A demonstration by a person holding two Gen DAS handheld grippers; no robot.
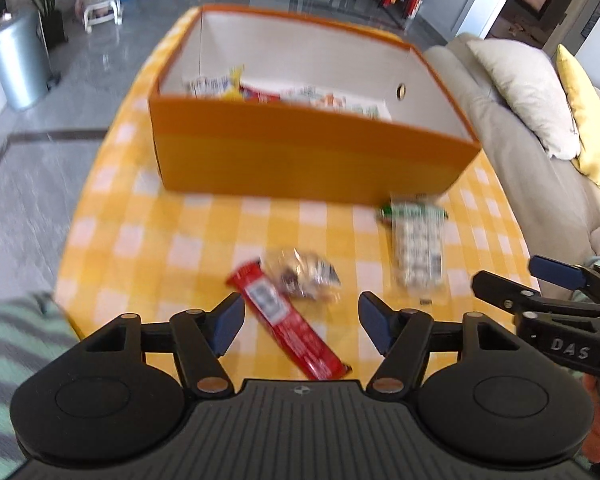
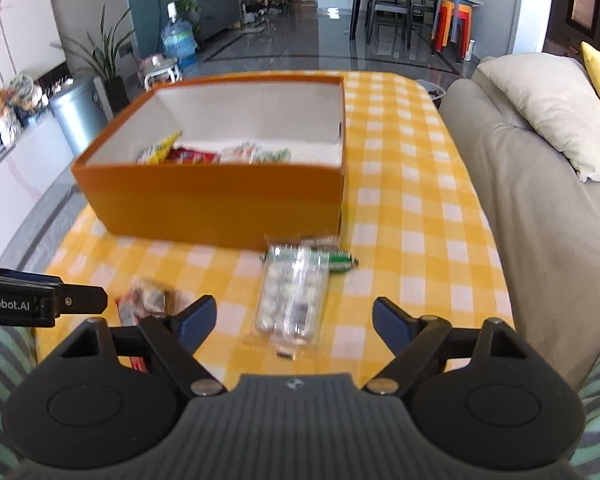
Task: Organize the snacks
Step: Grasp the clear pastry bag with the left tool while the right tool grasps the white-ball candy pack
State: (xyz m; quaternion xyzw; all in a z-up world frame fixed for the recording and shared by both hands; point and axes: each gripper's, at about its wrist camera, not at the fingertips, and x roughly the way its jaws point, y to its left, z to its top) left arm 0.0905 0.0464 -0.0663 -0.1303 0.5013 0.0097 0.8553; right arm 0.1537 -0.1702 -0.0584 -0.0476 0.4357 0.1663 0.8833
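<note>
Red bar diagonal, upper-left to lower-right, between the left tongs' parted jaws.

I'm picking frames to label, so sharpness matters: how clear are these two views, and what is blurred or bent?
Left wrist view: the orange box and red bar are smeared, the gripper body sharp, the table edges bowed by the fisheye. Right wrist view: the clear candy pack is soft, the far room crisper; daylight glares off the floor.
</note>
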